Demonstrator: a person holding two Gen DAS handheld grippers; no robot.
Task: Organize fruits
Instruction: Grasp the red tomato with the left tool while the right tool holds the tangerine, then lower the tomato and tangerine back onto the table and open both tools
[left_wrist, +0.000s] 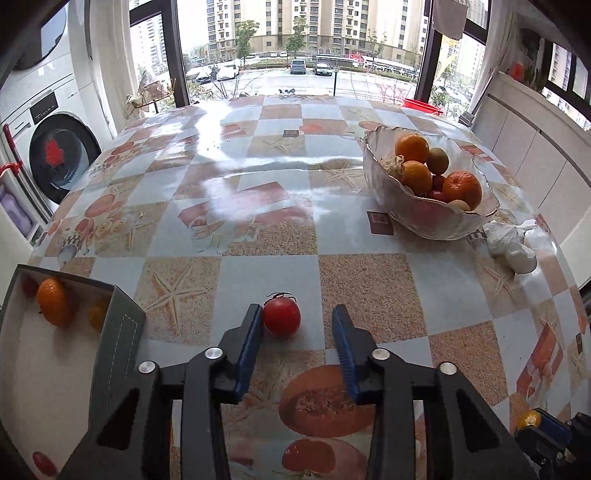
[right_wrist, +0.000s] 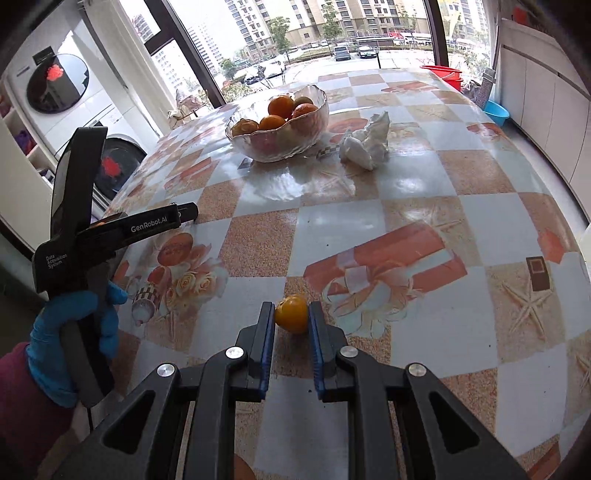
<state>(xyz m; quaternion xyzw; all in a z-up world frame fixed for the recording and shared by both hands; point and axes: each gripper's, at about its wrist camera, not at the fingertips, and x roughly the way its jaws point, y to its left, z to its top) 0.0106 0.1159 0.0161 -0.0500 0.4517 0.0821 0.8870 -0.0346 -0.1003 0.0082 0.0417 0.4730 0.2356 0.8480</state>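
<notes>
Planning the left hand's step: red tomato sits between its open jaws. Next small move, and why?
Probably close the left gripper on the red tomato: it rests on the tablecloth between the jaws, touching only one pad, not gripped. The box holding fruit stands close beside it.

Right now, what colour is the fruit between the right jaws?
Yellow-orange small fruit; clearest in the right wrist view.

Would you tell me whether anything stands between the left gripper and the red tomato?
Nothing visible does. The red tomato lies on the table between the open fingers of the left gripper, touching one finger and clear of the other.
</notes>
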